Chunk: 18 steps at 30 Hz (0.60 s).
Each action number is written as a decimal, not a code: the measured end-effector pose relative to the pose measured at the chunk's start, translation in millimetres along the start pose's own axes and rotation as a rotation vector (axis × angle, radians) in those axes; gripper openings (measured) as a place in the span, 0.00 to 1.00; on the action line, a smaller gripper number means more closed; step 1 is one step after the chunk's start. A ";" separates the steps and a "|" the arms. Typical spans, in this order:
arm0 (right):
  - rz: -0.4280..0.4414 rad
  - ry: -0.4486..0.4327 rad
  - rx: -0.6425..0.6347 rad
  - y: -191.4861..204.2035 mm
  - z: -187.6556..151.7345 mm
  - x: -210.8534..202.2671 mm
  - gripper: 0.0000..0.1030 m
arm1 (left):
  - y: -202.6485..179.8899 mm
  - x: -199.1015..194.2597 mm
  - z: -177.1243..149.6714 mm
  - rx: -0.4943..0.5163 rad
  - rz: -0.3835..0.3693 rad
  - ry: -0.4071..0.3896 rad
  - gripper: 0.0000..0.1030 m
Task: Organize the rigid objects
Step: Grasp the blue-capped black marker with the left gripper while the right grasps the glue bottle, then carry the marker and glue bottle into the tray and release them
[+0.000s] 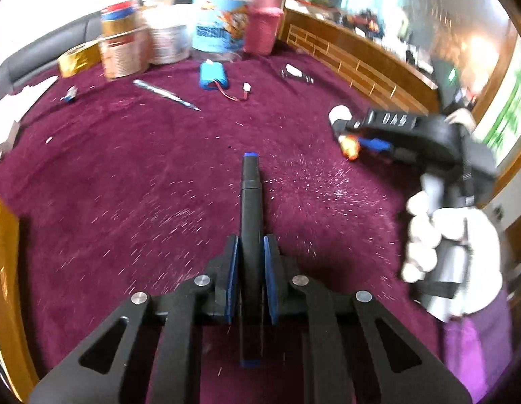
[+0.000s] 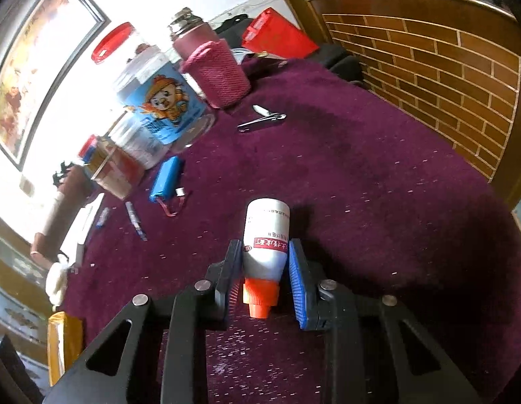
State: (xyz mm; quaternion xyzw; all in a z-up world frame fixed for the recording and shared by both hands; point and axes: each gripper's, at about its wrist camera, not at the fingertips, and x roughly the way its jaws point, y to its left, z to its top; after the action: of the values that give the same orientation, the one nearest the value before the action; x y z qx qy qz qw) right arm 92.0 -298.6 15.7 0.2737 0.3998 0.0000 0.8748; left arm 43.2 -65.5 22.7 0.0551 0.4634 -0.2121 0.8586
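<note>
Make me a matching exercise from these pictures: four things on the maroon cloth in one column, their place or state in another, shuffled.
1. black marker with blue cap
2. white bottle with orange cap
3. blue battery pack with red wires
4. silver nail clipper

a. lying loose near the pink knitted sleeve
b. clamped in the left tongs
c. lying beside the cartoon-label jar
d. clamped in the right tongs

Pairs: 1-b, 2-d, 3-c, 4-a

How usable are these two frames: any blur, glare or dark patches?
Left wrist view: background jars and the right tool are motion-smeared, the window behind blown out, and the marker sharp. Right wrist view: crisp bottle, overexposed upper left, deep shadow at lower right.
</note>
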 end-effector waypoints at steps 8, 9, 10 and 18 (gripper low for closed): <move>0.084 0.026 0.009 6.3 -11.3 4.9 0.23 | 42.9 -80.9 -28.5 -0.156 -0.125 -0.112 0.11; 0.083 0.022 0.004 7.8 -12.8 3.8 0.23 | 51.2 -95.6 -34.6 -0.177 -0.136 -0.137 0.11; 0.088 0.018 -0.003 9.6 -14.4 2.4 0.23 | 57.9 -106.1 -40.0 -0.195 -0.144 -0.154 0.12; 0.172 0.036 -0.091 52.9 -44.1 -25.0 0.23 | 156.6 -184.4 -108.4 -0.418 -0.083 -0.256 0.12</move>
State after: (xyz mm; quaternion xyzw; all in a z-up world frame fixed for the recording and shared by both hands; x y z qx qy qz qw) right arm 55.8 -238.0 35.1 0.2670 0.3901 0.0980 0.8758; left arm -64.2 165.4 96.6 -0.1702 0.3865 -0.1520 0.8936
